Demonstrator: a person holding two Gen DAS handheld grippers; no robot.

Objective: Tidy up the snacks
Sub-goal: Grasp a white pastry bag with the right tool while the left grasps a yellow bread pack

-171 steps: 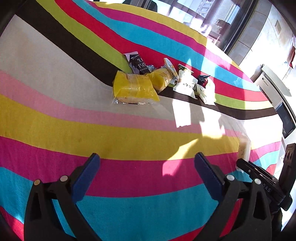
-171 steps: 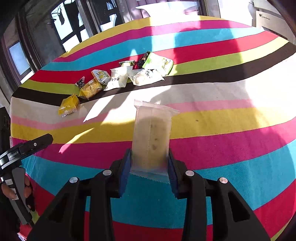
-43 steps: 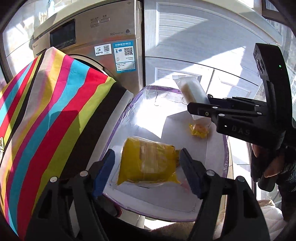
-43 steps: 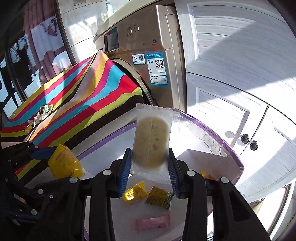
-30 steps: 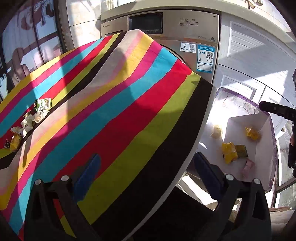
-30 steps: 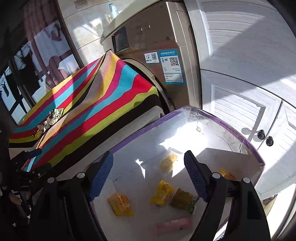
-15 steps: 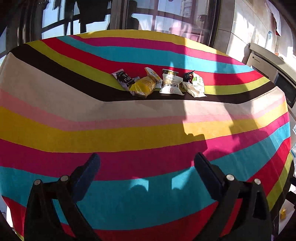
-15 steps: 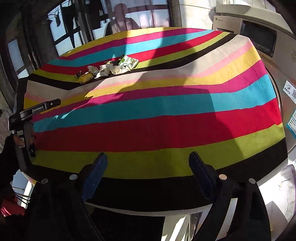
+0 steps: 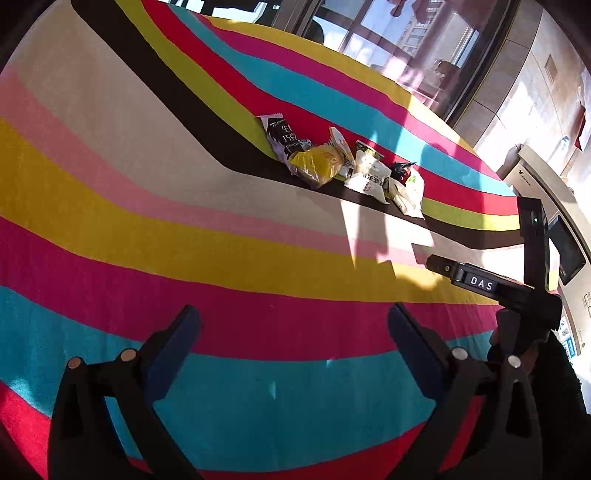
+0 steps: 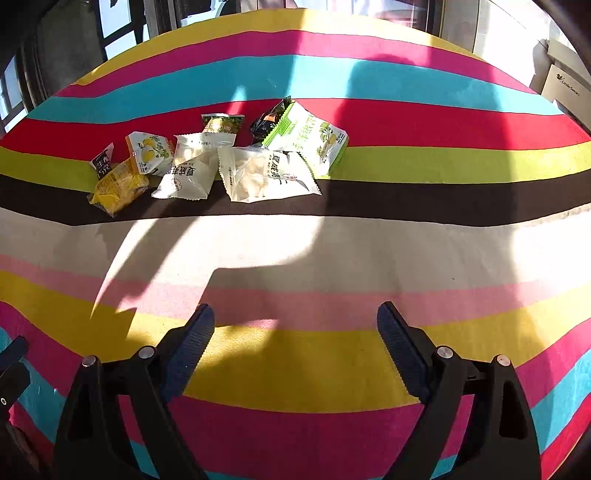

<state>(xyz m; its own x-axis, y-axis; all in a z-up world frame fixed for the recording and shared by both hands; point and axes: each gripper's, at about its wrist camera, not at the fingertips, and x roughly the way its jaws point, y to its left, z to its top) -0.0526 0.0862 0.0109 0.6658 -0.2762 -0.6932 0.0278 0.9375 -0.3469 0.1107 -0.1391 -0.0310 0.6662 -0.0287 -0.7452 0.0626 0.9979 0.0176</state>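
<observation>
Several snack packets lie in a loose row on the striped tablecloth [image 10: 295, 251]. In the right wrist view a yellow packet [image 10: 116, 186] is at the left, two white packets [image 10: 192, 171] [image 10: 266, 173] in the middle, a green-and-white packet [image 10: 310, 136] at the right. In the left wrist view the yellow packet [image 9: 317, 164] lies beside a black chocolate packet [image 9: 282, 138]. My left gripper [image 9: 293, 321] is open and empty, well short of the row. My right gripper [image 10: 295, 317] is open and empty, also short of it. It also shows in the left wrist view [image 9: 480, 282].
A grey appliance [image 9: 561, 229] stands past the table's right edge. Windows [image 9: 388, 33] run along the far side. Hard shadows of the grippers fall on the cloth [image 10: 166, 258].
Both grippers have moved in closer over the cloth toward the snack row, which now looks larger. Both stay open and empty.
</observation>
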